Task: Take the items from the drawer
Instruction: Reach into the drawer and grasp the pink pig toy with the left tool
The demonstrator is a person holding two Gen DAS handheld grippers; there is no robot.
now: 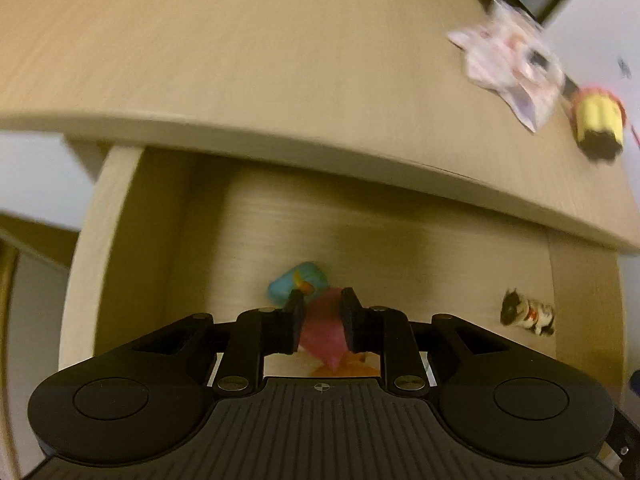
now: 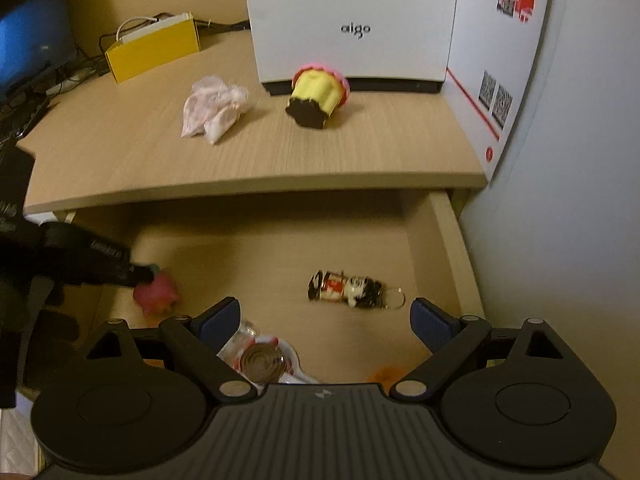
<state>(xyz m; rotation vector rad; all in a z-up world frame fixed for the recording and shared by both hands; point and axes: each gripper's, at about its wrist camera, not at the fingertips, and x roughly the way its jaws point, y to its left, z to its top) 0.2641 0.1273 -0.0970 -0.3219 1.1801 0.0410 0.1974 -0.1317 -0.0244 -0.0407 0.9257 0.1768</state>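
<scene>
My left gripper (image 1: 322, 322) has its jaws partly open around the pink toy (image 1: 325, 330); I should squeeze gently. My right gripper (image 2: 326, 322) is wide open, holding nothing.

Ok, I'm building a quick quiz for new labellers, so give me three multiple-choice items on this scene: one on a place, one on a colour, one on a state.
1. Where does the black-and-white figurine with the key ring lie?
A. on the desktop
B. in the open drawer
C. on the yellow box

2. What colour is the toy between the left jaws?
A. pink
B. green
C. white

3. How do the right jaws stand?
A. wide apart, holding nothing
B. shut on the cupcake toy
C. shut on the crumpled wrapper

Answers:
1 B: the figurine lies on the floor of the drawer, below the desktop edge.
2 A: a pink toy shows between the fingers of the left gripper.
3 A: the right gripper has its fingers far apart, with nothing gripped.
</scene>
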